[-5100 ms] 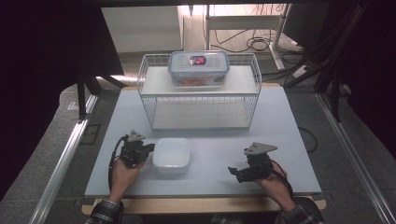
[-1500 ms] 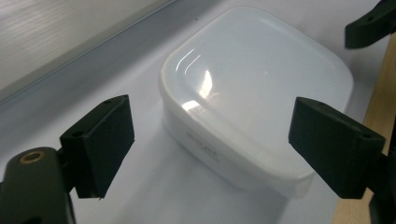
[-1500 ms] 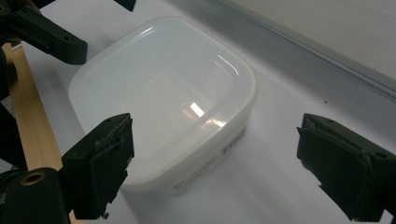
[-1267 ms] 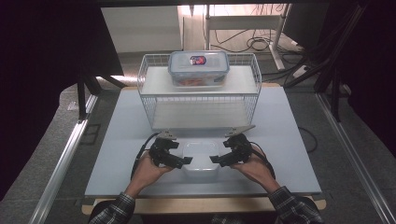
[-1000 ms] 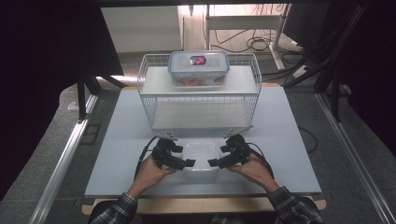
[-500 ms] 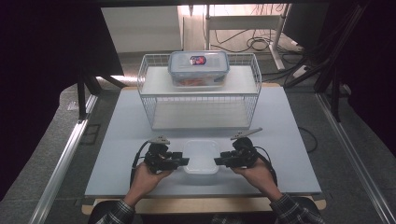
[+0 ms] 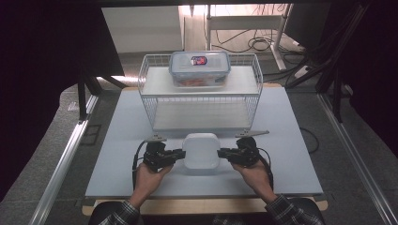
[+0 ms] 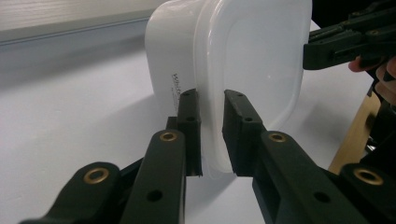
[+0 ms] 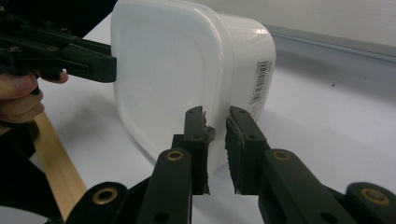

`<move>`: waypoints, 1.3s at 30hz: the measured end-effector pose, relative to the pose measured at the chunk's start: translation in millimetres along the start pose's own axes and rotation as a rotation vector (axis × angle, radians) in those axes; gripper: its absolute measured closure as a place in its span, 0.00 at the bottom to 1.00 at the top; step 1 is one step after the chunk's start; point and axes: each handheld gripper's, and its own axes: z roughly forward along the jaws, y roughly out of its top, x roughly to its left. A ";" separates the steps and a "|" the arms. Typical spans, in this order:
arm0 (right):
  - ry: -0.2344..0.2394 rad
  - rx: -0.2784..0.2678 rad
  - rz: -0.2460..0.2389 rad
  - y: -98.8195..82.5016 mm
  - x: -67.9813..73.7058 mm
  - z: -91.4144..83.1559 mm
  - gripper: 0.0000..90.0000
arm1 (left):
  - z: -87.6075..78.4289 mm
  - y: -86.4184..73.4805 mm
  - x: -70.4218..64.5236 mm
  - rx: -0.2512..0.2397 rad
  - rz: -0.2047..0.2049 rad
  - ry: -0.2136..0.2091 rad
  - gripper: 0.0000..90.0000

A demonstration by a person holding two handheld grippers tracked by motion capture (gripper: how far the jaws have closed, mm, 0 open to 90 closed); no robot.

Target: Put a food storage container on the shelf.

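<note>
Both my claws have just been closing, and each now has the rim of the white container (image 7: 201,150) between its jaws. In the left gripper view the left claw (image 8: 212,133) pinches the lip of the lid edge, pads narrow on the thin plastic; in the right gripper view the right claw (image 9: 215,149) does the same on the opposite rim. So I have a two-sided grip on one box, which sits near the front middle of the bench (image 7: 117,140), between my hands, lid on.

I judge the step in hand to be the grasp itself, just made, with the lift not yet begun. From the gripper views the box looks tipped, its lid face turned toward the cameras, but those cameras turn with the hands, so I cannot tell how far it really leans. The next move calls for raising both sides evenly, or the thin rim may slip from one pair of pads.

My forearms come in low from the bench's near edge, wrists angled inward, the claws pointing at each other roughly level across the box.

Farther back stands a white wire rack (image 7: 199,101), with a clear lidded food box (image 7: 200,68) on its top shelf and bare space under it.
</note>
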 end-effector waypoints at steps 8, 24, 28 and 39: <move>-0.021 -0.056 -0.034 2.9 2.1 -2.6 0.87 | -0.1 5.2 -2.4 -0.027 0.011 0.016 0.87; -0.031 -0.183 -0.101 41.2 7.5 -31.0 0.87 | -21.9 55.5 -15.8 -0.106 0.105 0.035 0.87; -0.030 -0.207 -0.114 55.0 8.7 -36.4 0.87 | -29.3 70.8 -16.9 -0.125 0.125 0.039 0.87; -0.021 -0.251 -0.126 91.8 10.8 -46.1 0.87 | -48.5 108.9 -20.3 -0.157 0.158 0.055 0.87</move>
